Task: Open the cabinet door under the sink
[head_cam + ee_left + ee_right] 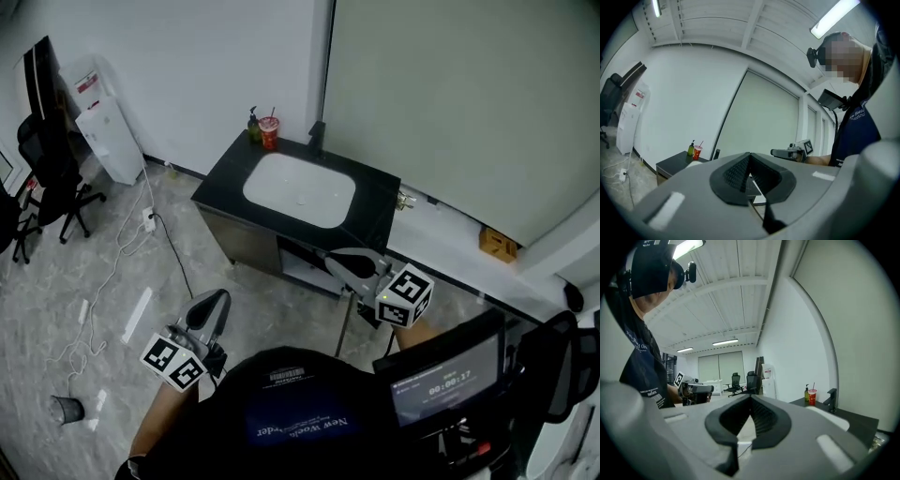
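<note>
- Hand-held grippers, left hand-held gripper (217, 302) and right hand-held gripper (334, 257), are both pinched closed and hold nothing.
- Cabinet door (247, 246) lies under the surface's (377, 202) front edge, below the sink (255, 180).
- Closed jaws would likely slip off the door's edge.
- Only the head view shows the door plainly; the gripper views catch the cup (812, 397).

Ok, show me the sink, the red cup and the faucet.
sink (300, 190), head view, bare white basin.
red cup (270, 136), head view, its side.
faucet (318, 137), head view, its black body.
</note>
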`<state>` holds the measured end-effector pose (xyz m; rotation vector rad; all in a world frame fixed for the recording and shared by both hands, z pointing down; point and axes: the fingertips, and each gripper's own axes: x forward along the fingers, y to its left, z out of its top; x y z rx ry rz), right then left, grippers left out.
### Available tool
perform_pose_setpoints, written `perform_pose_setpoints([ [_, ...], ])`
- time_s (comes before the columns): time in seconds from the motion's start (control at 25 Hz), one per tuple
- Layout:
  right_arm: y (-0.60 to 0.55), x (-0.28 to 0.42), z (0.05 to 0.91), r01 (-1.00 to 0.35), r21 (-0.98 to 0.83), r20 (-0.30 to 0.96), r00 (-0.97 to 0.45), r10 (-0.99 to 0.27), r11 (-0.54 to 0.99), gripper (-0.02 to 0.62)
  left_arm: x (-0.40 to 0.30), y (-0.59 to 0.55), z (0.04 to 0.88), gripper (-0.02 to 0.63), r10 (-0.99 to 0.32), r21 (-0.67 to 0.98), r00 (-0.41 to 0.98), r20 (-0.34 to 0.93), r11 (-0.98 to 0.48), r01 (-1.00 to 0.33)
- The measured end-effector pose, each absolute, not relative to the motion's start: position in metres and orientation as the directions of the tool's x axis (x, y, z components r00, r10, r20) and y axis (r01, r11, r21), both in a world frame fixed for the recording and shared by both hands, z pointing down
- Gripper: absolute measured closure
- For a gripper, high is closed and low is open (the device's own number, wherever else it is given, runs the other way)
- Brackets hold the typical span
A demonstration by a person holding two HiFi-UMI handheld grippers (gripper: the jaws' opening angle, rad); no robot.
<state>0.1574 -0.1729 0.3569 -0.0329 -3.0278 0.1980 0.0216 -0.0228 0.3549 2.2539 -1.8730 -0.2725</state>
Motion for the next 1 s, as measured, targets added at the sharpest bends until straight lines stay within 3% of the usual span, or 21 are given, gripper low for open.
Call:
perform_pose_setpoints([
  [0.52,-0.148,0.05,0.366,-0.112,-0.156,0.139,-0.986,-0.09,0.981,0.594,-0.134,0.002,0.343,0.606,-0.977,0.253,0.211,-0.032,-0.213,-0.944],
  [0.76,-0.165,0.045,0.353,-0.141,-0.142,0.127,-0.984,-0.123,0.98,0.594,-0.152,-0.014,0.333,0.606,-0.975,0.243,0.215,-0.051,-0.221,-0.944],
  [1.0,-0.272,0.028,0.366,-0.11,-0.145,0.114,-0.989,-0.094,0.983,0.594,-0.162,-0.124,0.337,0.606,-0.98,0.242,0.197,-0.04,-0.201,-0.949],
])
